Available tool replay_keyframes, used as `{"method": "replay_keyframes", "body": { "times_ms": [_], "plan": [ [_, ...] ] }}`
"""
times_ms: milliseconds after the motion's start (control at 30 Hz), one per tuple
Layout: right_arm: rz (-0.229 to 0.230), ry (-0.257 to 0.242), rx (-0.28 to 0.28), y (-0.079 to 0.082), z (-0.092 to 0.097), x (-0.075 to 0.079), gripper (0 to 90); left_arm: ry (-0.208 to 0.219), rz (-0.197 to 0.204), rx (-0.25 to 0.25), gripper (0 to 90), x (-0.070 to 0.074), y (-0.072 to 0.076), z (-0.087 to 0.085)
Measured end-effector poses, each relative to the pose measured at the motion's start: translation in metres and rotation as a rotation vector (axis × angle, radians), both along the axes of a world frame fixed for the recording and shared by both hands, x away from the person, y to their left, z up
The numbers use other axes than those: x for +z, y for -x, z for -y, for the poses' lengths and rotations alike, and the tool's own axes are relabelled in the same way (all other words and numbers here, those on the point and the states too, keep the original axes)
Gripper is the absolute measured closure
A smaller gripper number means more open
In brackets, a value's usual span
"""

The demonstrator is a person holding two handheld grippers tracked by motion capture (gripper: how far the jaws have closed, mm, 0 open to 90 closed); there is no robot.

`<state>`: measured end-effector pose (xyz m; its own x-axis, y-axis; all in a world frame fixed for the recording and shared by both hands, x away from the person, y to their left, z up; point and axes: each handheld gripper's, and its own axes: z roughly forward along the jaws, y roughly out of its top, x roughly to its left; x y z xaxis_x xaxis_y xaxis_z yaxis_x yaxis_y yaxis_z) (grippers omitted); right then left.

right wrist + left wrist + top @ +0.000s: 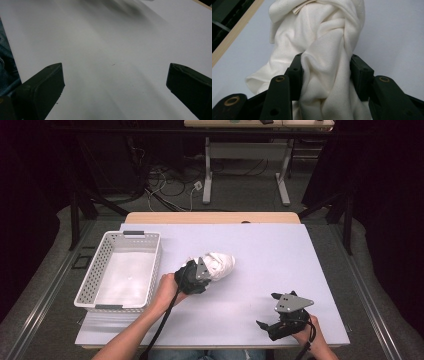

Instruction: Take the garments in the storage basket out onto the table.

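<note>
A crumpled white cloth [220, 264] lies in a heap near the middle of the white table top [270, 250]. My left gripper [209, 271] reaches into its near left side. In the left gripper view a thick twisted fold of the cloth [329, 32] runs between the two black jaws, and the left gripper [327, 63] is shut on it. My right gripper [268, 310] hovers low near the table's front right, held in a hand. Its jaws stand wide apart in the right gripper view [115, 68], with bare table between them.
A white perforated basket [156, 265] with grey handles stands at the table's left, with nothing inside it. Behind the table's wooden far edge [212, 217] are a floor with cables and the legs of another desk. Blue jeans [6, 67] show past the near edge.
</note>
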<state>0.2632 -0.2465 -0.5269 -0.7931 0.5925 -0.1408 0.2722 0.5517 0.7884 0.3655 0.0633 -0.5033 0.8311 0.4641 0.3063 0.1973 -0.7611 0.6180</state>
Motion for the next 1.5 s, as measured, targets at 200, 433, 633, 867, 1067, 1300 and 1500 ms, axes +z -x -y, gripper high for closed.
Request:
{"method": "replay_keyframes", "body": {
  "times_ms": [200,433,633,867,1067,1300,1500],
  "plan": [
    [-0.004,0.001,0.003,0.000,0.000,0.000,1.2,0.011,-0.034,-0.011,53.2,-0.008,-0.004,0.008],
    [-0.004,0.002,0.004,0.000,0.000,0.000,1.2,0.008,-0.082,-0.023,50.7,-0.021,-0.009,0.016],
    [-0.004,0.005,0.006,0.000,0.000,0.000,1.2,-0.003,-0.112,-0.015,41.2,-0.029,-0.010,0.019],
    [-0.004,0.000,0.012,0.000,0.001,0.000,1.2,0.033,-0.095,0.019,17.3,-0.020,-0.004,0.012],
    [-0.003,0.002,0.011,0.000,0.001,0.000,1.2,0.062,-0.069,0.036,7.2,-0.008,0.006,0.005],
    [-0.006,0.003,0.009,0.000,0.001,0.000,1.2,0.106,-0.050,0.054,0.0,0.008,0.020,-0.010],
    [-0.008,0.007,0.008,0.000,0.001,0.000,1.2,0.121,-0.022,0.058,0.0,0.016,0.033,-0.022]
  ]
}}
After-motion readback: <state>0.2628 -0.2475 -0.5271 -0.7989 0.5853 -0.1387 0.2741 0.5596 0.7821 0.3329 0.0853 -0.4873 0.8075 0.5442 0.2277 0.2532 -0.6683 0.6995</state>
